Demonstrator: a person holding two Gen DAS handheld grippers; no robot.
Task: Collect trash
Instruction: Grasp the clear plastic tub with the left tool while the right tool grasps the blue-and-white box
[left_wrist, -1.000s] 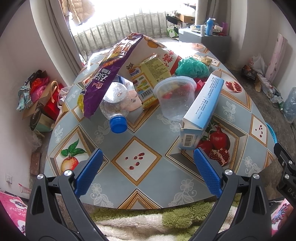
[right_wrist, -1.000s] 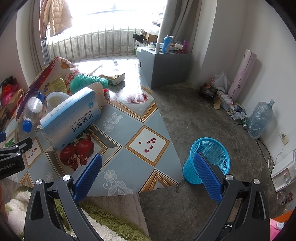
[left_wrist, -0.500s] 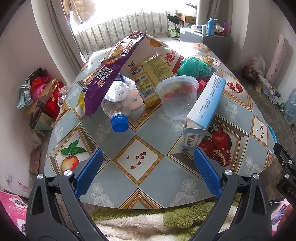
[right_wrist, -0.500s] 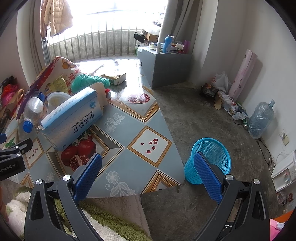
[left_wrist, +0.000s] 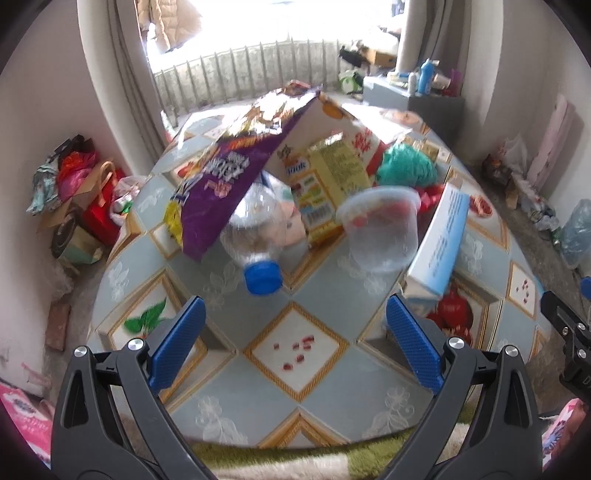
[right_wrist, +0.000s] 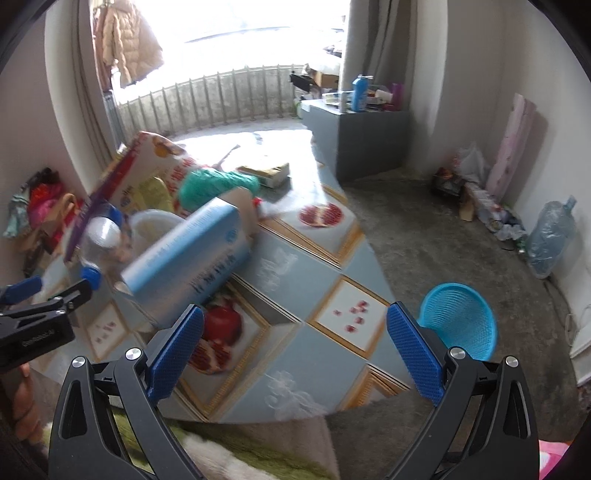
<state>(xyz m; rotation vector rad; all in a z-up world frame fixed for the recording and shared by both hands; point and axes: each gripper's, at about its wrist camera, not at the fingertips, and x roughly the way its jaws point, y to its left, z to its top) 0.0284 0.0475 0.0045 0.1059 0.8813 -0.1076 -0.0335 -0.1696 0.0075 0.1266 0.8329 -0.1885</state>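
Two grippers, left and right, hang spread and empty over the table. Trash sits piled there: purple bag, blue box, bottle, cup. The blue bin stands on the floor beside the table.

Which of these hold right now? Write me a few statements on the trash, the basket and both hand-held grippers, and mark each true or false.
1. The left hand-held gripper is open and holds nothing. True.
2. The plastic bottle lies on its side, its blue cap toward the camera. True.
3. The blue basket stands on the table. False: it stands on the floor beside the table.
4. The right hand-held gripper is shut on the light blue box. False: it is open, empty.
5. The purple snack bag rests over the bottle. True.
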